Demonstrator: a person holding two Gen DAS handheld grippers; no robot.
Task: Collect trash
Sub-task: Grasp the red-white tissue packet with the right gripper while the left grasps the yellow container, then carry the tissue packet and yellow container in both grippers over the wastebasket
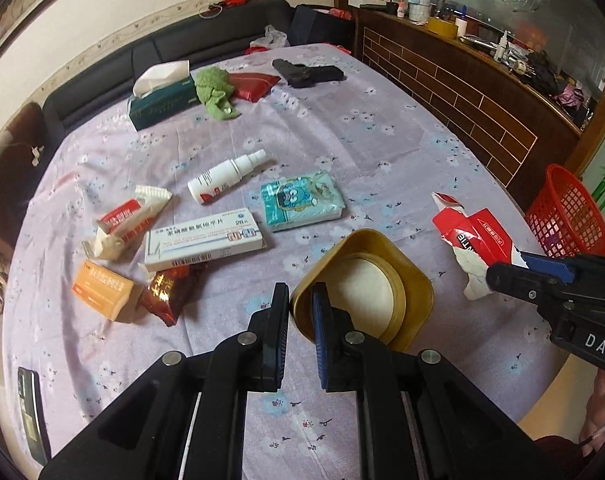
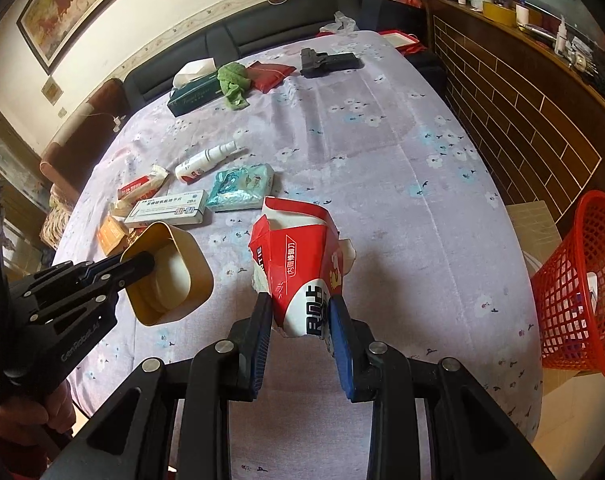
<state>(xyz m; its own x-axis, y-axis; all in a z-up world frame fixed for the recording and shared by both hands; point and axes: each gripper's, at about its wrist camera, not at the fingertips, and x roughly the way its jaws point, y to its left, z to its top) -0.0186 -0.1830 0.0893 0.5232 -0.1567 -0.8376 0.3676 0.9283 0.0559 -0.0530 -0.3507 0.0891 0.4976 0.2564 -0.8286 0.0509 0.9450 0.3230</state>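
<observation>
Both hands loaded, basket next

Left gripper (image 1: 301, 300) pinches the gold tin's (image 1: 378, 280) wall; right gripper (image 2: 300, 320) clamps the torn red carton (image 2: 298, 260). The red basket (image 2: 582, 280), right of it, likely receives both.

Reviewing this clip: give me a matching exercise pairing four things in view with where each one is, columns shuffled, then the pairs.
Things
1. gold tin
2. torn red carton
3. red mesh basket
4. white spray bottle

Places
A. lying on the flowered cloth
B. beside the table, off its edge
C. rim pinched by the left gripper
D. clamped in the right gripper

Pairs: 1-C, 2-D, 3-B, 4-A
</observation>
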